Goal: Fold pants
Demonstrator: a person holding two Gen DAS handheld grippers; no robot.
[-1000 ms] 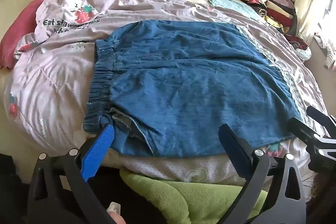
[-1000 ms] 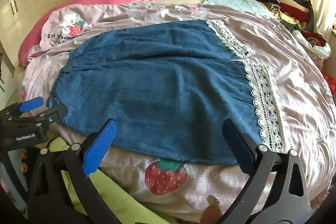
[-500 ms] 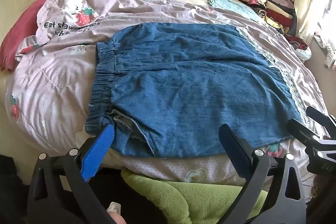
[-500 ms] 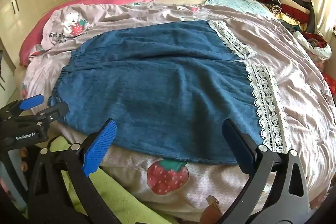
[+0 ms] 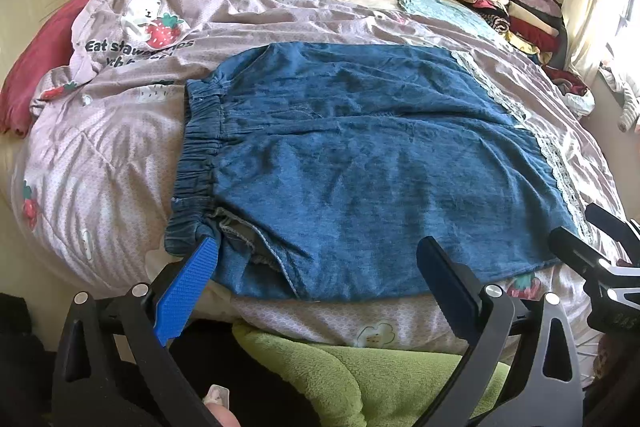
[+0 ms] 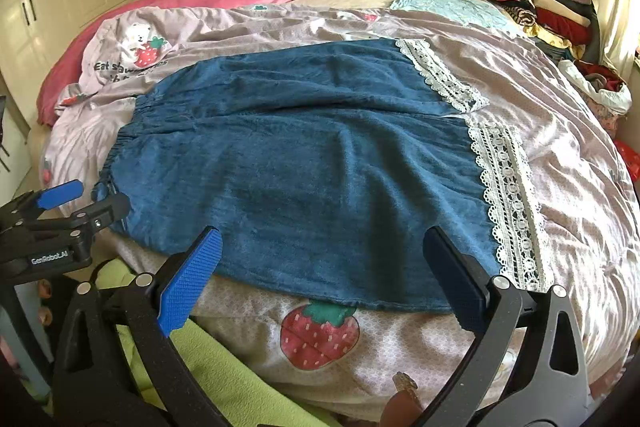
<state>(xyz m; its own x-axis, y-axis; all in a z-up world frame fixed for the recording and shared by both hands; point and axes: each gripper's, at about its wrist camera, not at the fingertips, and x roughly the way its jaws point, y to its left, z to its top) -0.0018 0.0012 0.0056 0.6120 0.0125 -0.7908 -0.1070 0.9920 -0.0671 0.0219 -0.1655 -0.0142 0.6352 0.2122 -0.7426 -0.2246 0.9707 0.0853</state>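
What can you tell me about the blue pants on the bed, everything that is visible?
The blue pants look like soft denim, with a gathered elastic waistband at the left and white lace trim on both leg ends at the right. They lie flat and unfolded on the lilac strawberry-print quilt, legs side by side, slightly wrinkled. Neither open gripper holds them.

Bright daylight from right side; fisheye bending, dark vignette at edges; focus sharp.

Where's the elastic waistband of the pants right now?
In the left wrist view the waistband runs along the left edge of the blue pants, its near end just beyond the left gripper, on the lilac strawberry quilt.
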